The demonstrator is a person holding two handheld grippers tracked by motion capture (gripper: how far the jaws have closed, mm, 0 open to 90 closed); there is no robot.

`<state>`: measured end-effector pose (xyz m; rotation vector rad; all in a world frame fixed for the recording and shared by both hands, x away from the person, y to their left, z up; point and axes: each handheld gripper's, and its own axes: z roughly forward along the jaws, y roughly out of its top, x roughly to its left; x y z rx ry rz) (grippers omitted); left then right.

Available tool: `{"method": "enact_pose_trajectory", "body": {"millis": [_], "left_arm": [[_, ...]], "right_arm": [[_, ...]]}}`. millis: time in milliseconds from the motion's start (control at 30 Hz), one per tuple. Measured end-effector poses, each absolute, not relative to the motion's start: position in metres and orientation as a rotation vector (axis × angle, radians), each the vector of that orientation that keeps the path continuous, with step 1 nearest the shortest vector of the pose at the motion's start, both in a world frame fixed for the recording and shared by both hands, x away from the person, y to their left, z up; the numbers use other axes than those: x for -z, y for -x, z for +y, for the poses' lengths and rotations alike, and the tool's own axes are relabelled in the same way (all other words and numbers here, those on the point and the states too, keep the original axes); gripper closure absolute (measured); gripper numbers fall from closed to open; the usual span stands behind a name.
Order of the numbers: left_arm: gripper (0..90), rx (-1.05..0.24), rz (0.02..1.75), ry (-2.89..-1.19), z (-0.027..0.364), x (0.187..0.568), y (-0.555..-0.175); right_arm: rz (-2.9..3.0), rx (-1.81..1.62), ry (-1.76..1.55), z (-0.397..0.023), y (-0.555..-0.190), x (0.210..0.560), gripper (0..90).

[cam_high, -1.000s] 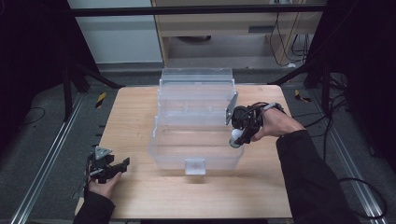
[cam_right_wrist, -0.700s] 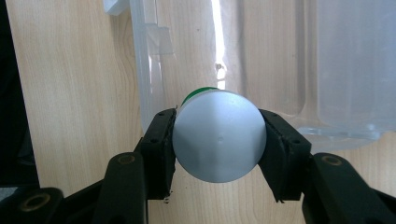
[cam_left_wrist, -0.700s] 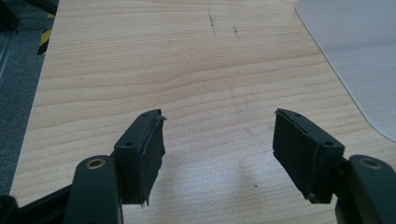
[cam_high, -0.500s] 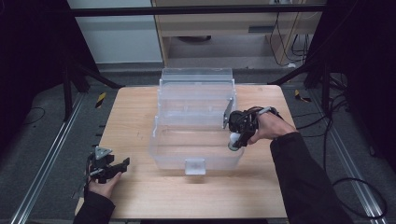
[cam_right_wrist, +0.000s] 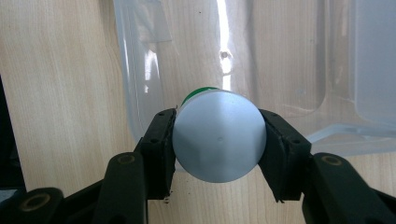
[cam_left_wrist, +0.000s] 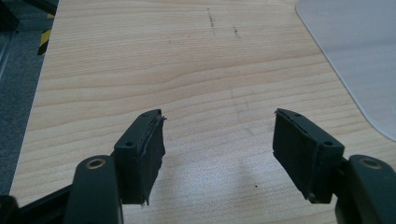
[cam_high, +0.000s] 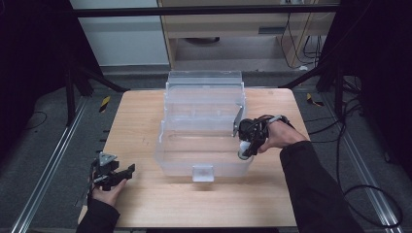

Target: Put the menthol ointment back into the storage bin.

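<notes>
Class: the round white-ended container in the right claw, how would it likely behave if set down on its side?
The container looks round, so it may roll. Its smooth end suggests it could slip between the pads. It looks rigid, held without visible denting.

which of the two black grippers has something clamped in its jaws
The right gripper: its jaws are shut on a round white-capped container with a green body, at the clear plastic bin's right edge. The left gripper is open over bare wooden table.
</notes>
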<state>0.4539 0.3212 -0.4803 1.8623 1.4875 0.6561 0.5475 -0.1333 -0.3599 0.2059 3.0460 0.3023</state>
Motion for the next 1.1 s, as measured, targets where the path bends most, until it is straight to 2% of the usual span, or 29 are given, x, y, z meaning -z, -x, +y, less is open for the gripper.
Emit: {"method": "enact_pose_trajectory", "body": {"millis": [1100], "left_arm": [[33.4, -0.654, 1.489, -1.863, 0.322, 0.481, -0.454]], "right_arm": [[3.086, -0.271, -0.212, -0.133, -0.549, 0.380, 50.0]]}}
